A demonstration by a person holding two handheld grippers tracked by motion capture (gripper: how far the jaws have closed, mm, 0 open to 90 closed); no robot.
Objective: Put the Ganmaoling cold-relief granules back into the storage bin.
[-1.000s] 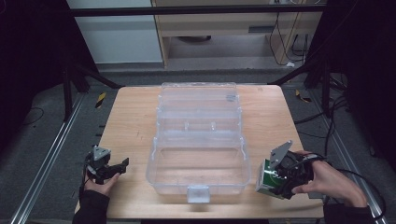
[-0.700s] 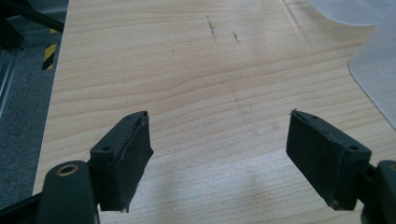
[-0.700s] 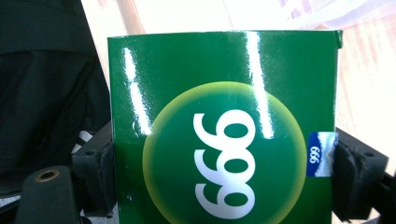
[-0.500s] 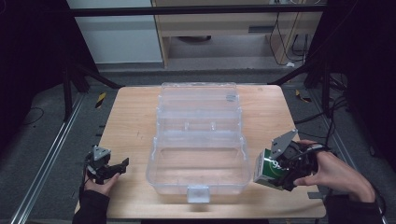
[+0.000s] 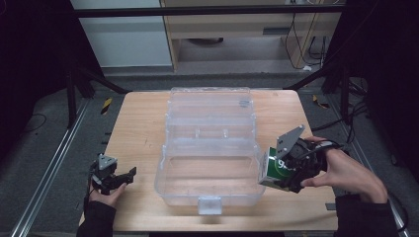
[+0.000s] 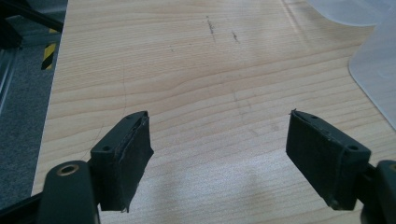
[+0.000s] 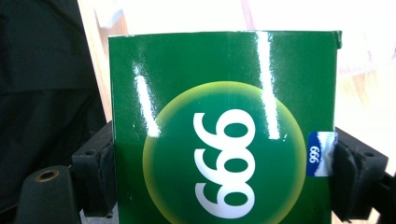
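Observation:
A clear plastic box point(image 5: 207, 185) with its lid swung open toward the far side stands in the middle of the wooden table point(image 5: 138, 123). My right gripper point(image 5: 284, 170) is shut on a green carton point(image 5: 275, 169) with white "999" lettering, held at the box's right wall. In the right gripper view the green carton point(image 7: 224, 130) sits squeezed between the two black pads point(image 7: 100, 172). My left gripper point(image 5: 123, 177) rests open near the table's front left corner, nothing between its pads point(image 6: 123, 156), just bare wood point(image 6: 210, 93).
The clear box's edge point(image 6: 378, 70) shows at the right of the left gripper view. A latch tab point(image 5: 209, 203) sticks out from the box's front. Dark frame rails and grey floor surround the table; a cabinet stands at the back.
My right gripper has carried the green carton left and a little up, from beside the box to against its right wall. The left gripper has stayed put.

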